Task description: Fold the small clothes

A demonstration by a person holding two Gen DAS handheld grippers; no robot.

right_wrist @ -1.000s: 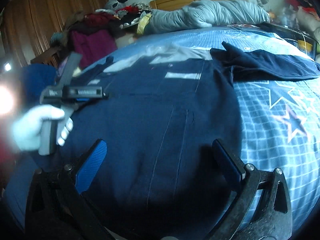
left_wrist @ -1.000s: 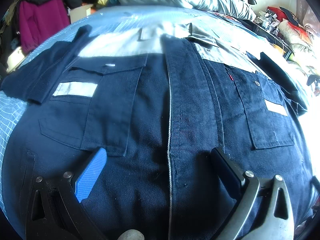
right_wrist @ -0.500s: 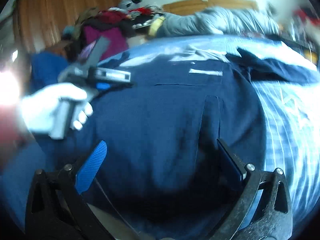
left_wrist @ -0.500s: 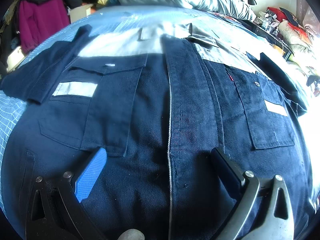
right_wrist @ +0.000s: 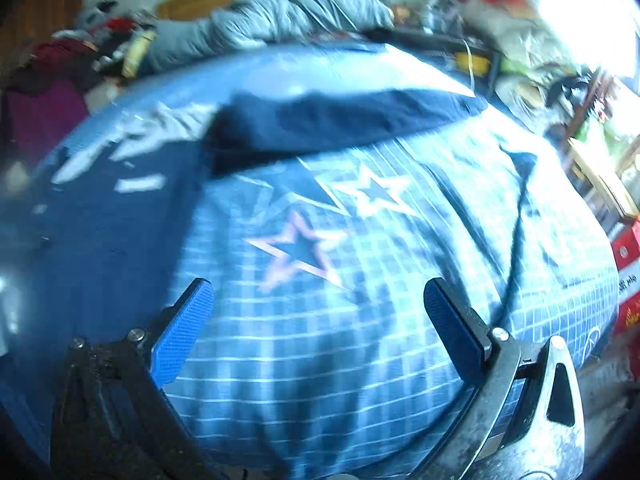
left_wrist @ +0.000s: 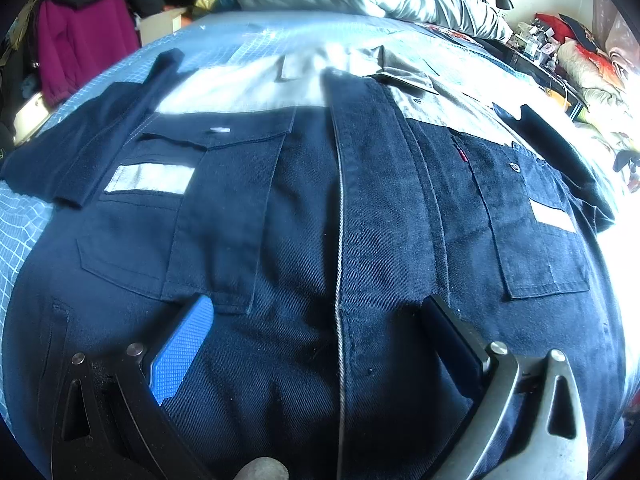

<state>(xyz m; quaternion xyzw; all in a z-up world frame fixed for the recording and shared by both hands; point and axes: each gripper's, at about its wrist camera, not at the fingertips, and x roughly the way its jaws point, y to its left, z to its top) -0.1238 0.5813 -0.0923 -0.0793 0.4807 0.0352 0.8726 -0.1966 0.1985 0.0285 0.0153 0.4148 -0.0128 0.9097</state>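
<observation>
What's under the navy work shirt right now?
The navy work shirt lies spread flat on a blue checked bedsheet with stars, which shows around its edges and beside its sleeve. Whatever lies beneath the shirt's body is covered and cannot be seen.

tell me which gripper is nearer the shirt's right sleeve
Right. The right gripper hangs open over the bedsheet just short of the sleeve; the left gripper sits open over the shirt's middle.
</observation>
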